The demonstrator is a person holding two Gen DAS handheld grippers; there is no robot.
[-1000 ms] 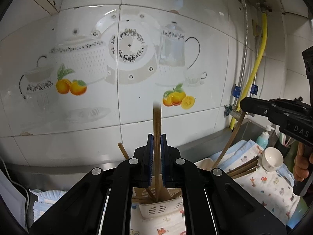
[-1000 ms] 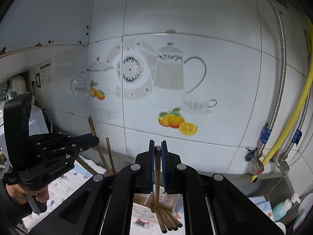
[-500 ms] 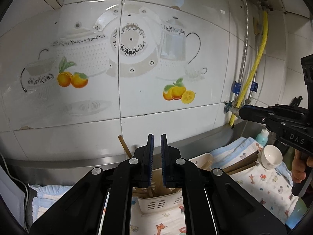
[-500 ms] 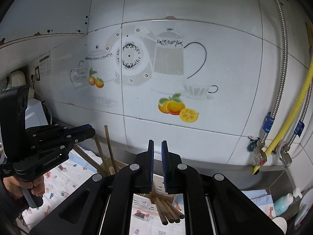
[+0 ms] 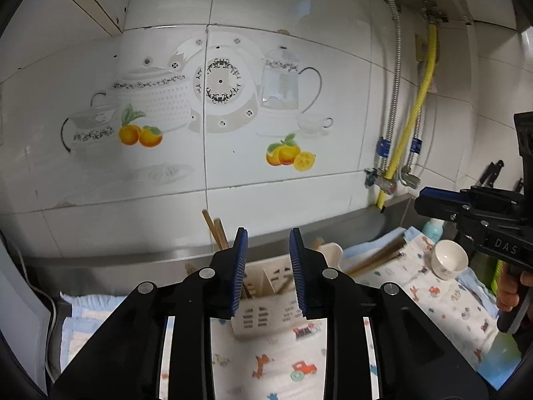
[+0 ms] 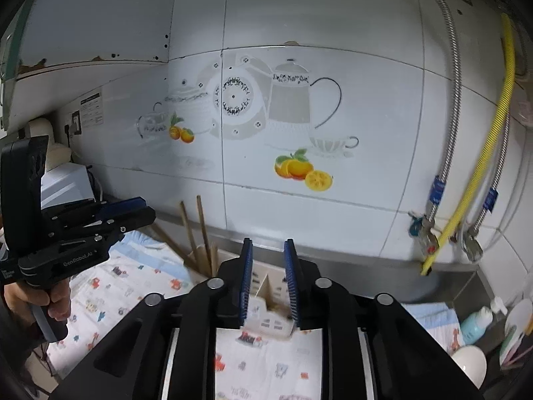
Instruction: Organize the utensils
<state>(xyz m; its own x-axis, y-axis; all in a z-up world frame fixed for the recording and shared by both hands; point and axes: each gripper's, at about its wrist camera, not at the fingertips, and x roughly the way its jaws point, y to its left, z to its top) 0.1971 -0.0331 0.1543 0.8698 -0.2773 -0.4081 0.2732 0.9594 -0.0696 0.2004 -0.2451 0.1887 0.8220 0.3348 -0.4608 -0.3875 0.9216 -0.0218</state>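
With the left gripper (image 5: 268,268) and right gripper (image 6: 268,281) both spread and empty, loose chopsticks (image 5: 374,260) at two o'clock of the holder (image 5: 266,303) risk rolling when pinched.

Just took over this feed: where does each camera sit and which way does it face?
Left wrist: on the left gripper, open, facing the tiled wall; right gripper at right edge.
Right wrist: on the right gripper, open, facing the same wall; left gripper at left.
Shared: utensil holder, chopsticks, yellow hose.
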